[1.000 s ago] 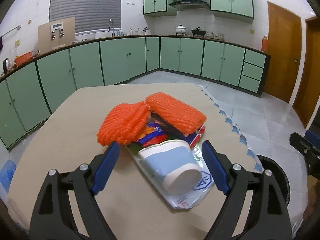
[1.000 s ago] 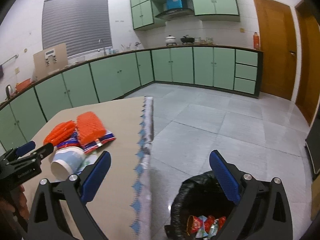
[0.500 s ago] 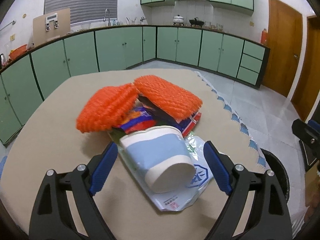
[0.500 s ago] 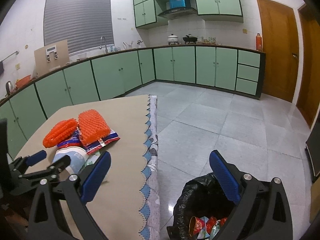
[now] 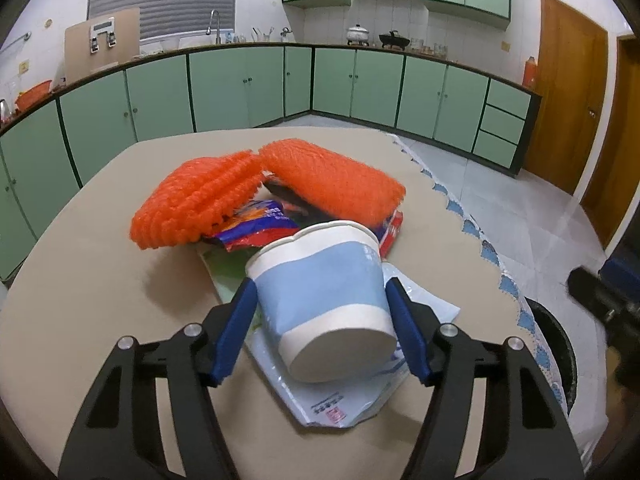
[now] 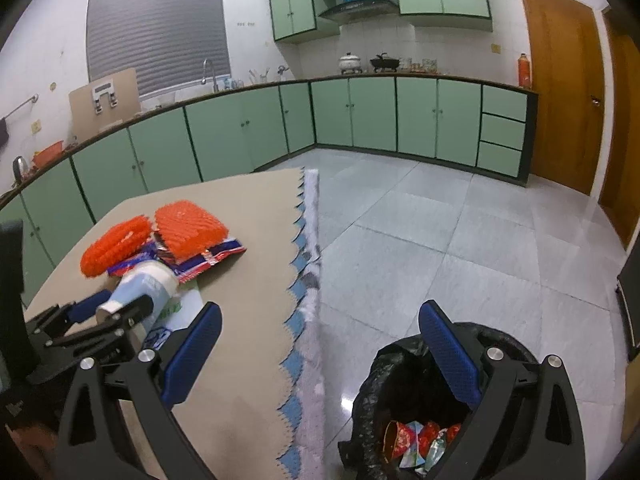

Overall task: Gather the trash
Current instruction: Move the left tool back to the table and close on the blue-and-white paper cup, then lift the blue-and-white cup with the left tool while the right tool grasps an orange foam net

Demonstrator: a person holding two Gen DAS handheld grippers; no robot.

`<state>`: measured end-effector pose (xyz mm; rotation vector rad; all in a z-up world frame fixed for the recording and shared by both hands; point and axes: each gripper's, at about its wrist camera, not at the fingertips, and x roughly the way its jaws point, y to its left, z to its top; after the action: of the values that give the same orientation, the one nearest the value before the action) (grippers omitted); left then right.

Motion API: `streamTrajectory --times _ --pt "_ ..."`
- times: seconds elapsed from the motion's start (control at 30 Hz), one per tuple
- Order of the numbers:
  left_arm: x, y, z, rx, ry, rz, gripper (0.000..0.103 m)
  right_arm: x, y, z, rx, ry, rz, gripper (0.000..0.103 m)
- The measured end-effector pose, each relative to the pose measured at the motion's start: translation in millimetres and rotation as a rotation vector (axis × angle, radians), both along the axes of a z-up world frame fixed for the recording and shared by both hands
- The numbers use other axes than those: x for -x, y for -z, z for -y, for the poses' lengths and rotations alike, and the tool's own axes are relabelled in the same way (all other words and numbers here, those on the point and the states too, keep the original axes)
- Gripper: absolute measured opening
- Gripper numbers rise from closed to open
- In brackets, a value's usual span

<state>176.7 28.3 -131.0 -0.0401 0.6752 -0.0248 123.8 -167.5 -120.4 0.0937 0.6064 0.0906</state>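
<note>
Left wrist: left gripper (image 5: 320, 300) fingers closing around paper cup (image 5: 324, 300), orange nets (image 5: 264, 192) beyond; right gripper (image 6: 320, 344) fingers apart.

A home kitchen: green cabinets (image 6: 352, 112), a sink tap (image 6: 208, 70), pots (image 6: 351, 62) under a range hood (image 6: 360, 6).

The table (image 5: 100, 300) carries a beige cover with a blue scalloped edge (image 6: 298, 292) on the side facing the floor (image 6: 460, 240). On the cover lie flat wrappers (image 5: 340, 396) with a tipped paper cup (image 5: 324, 300) and two orange foam nets (image 5: 200, 204) on top. A black-lined bin (image 6: 400, 392) stands on the floor beside the table.
</note>
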Motion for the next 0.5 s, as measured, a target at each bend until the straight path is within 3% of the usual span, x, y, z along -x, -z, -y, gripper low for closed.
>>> streamTrajectory --times 0.3,0.5 --pt "31 -23 -29 0.02 -0.014 0.05 0.06 -7 9 -30 -0.016 -0.067 -0.037 0.097" --pt "41 -25 -57 -0.032 -0.076 0.067 0.059 -18 12 -58 -0.027 -0.123 -0.06 0.097"
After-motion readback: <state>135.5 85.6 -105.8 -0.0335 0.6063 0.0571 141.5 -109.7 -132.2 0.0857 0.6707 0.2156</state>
